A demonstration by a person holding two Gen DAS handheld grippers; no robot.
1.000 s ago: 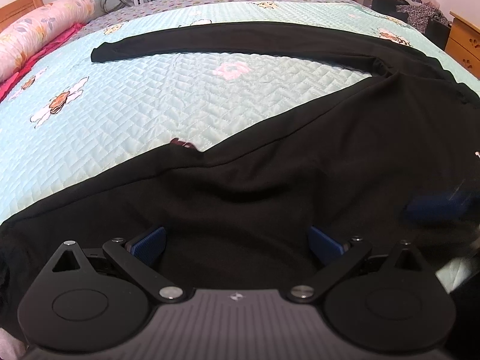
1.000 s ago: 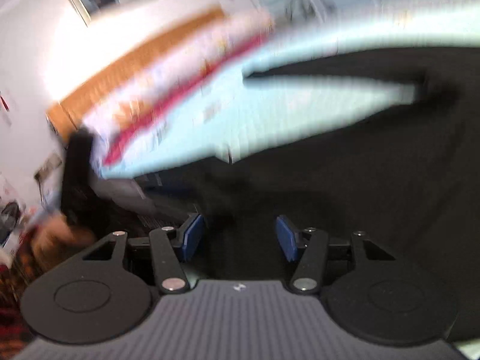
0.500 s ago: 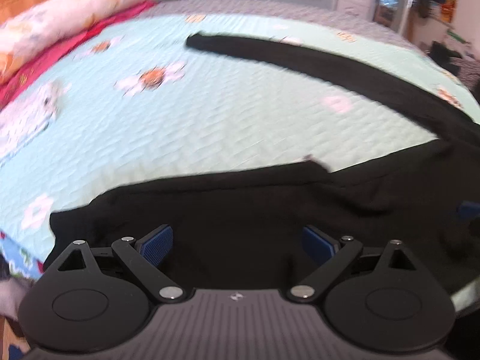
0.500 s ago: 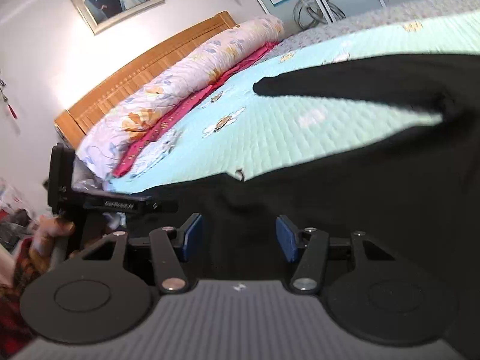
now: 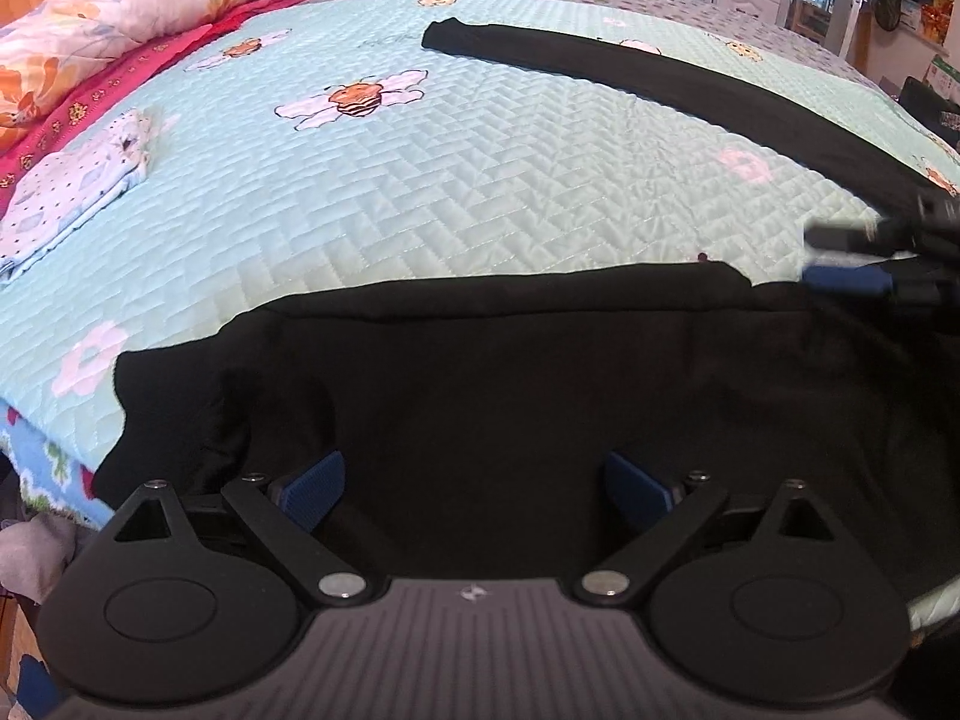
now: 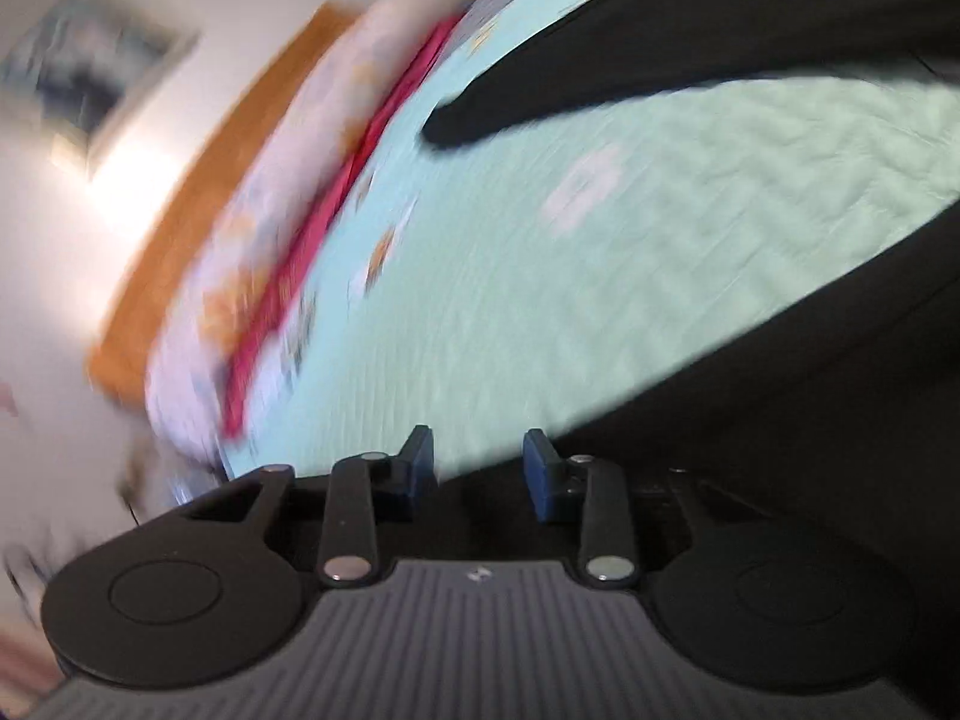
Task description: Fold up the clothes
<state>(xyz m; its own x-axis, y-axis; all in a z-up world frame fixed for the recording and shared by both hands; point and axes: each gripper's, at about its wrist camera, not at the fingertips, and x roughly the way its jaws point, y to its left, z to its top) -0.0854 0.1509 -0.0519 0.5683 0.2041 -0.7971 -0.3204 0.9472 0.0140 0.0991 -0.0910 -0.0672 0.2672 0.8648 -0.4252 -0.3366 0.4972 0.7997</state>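
Since a second ago the left gripper [image 5: 474, 483] has slid along the near edge of the black garment [image 5: 540, 396], so that the garment's hem corner now shows at the left of its view, and the right gripper [image 6: 478, 468] has swung out over the quilt with its view rolled sharply and smeared by motion. Left gripper: it points steeply down at the dark cloth near the bed's edge, its blue pads [image 5: 315, 480] standing wide apart with nothing pinched between them; whether they brush the fabric below cannot be told. Right gripper: it points more nearly level and is tilted to one side, its jaws closing, the pads [image 6: 540, 471] still parted with a gap between them; quilt and the garment's dark edge show through that gap, and no cloth can be seen pressed by them. In the left view the right gripper's tip [image 5: 852, 276] appears blurred at the far right, just over the garment's upper edge. The garment lies spread on the pale green quilt [image 5: 480, 180], its body across the near edge of the bed and one long sleeve [image 5: 630, 69] stretched flat away toward the far side. A rolled floral duvet [image 5: 108, 6] lies along the headboard side, well apart from the garment.
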